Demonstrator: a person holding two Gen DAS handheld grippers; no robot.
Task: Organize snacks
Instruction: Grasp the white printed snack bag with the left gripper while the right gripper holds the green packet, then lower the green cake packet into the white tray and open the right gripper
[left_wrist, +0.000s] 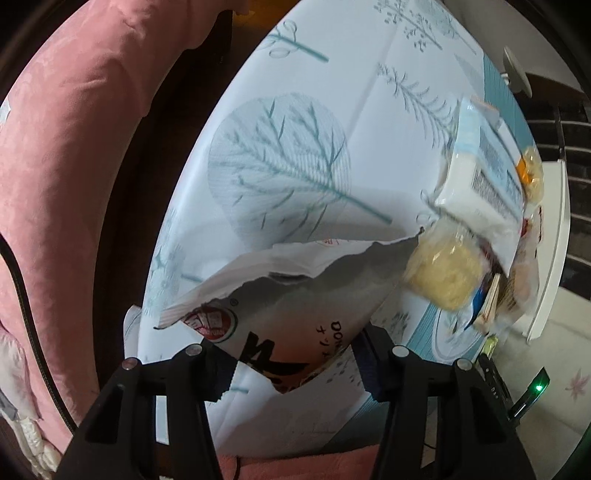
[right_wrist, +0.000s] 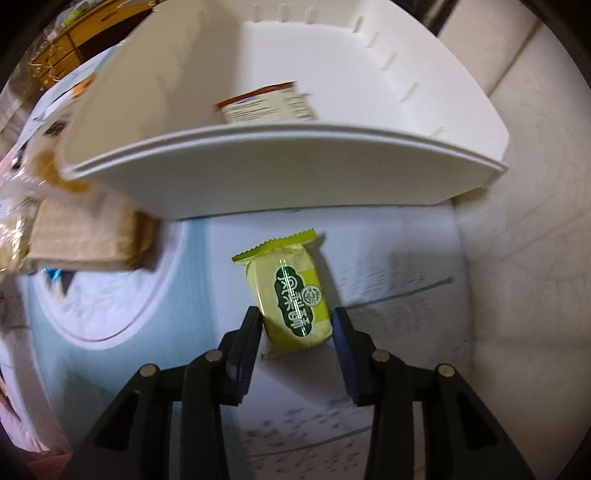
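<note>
In the left wrist view a torn-open white snack bag (left_wrist: 295, 295) with a red logo and black letters hangs above the table. My left gripper (left_wrist: 295, 365) is shut on its lower part, one pad on each side. In the right wrist view a yellow-green snack packet (right_wrist: 295, 295) with a dark green label stands between the fingers of my right gripper (right_wrist: 297, 332), which is shut on its lower half. The packet looks sharp while the background is blurred. Just beyond it stands a white plastic bin (right_wrist: 280, 162) with one brown-and-white packet (right_wrist: 266, 101) inside.
A tree-print tablecloth (left_wrist: 295, 129) covers the table. A pile of snacks lies at its right side: a white box (left_wrist: 476, 177), a round yellow cake in clear wrap (left_wrist: 443, 280), and a brown packet (right_wrist: 88, 232). A pink sofa (left_wrist: 74, 147) borders the table.
</note>
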